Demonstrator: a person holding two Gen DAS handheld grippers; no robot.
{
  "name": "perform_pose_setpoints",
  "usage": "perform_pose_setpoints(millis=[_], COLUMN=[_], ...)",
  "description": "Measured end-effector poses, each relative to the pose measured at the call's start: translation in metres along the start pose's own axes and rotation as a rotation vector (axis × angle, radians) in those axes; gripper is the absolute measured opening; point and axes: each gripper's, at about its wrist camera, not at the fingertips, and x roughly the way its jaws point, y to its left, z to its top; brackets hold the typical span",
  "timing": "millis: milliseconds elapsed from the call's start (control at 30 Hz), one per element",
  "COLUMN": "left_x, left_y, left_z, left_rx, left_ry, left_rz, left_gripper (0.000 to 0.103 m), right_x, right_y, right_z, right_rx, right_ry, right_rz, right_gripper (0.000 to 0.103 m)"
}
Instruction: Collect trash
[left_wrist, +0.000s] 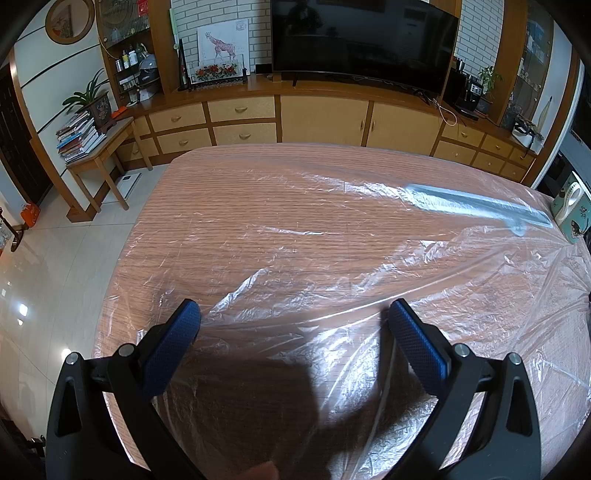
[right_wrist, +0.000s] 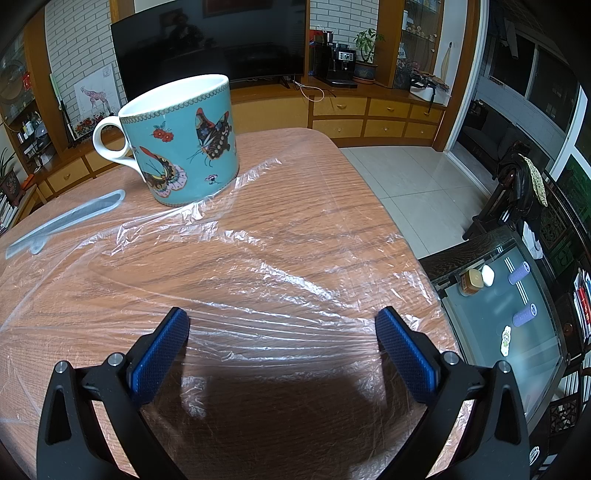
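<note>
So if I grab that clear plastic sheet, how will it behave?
Plastic sheet looks thin and crinkled, so probably floppy and light, bunching between the fingers. Its far edge seems tucked under the butterfly mug, so pulling may drag or tip it.

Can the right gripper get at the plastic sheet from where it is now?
Probably yes. The right gripper is open with the clear plastic sheet spread directly under and ahead of its fingers. The butterfly mug stands on the sheet's far edge and may pin it.
</note>
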Motion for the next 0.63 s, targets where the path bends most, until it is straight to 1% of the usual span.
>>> perform_pose_setpoints(millis=[633], left_x=[0.0013], left_y=[0.0011], left_z=[0.0017], left_rx=[0.000], left_ry=[0.000], left_rz=[-0.001], left_gripper=[0.102], right_x=[-0.0001], right_y=[0.0002], right_z=[0.0002], right_rx=[0.000], right_ry=[0.000], right_rz=[0.000], right_gripper=[0.099])
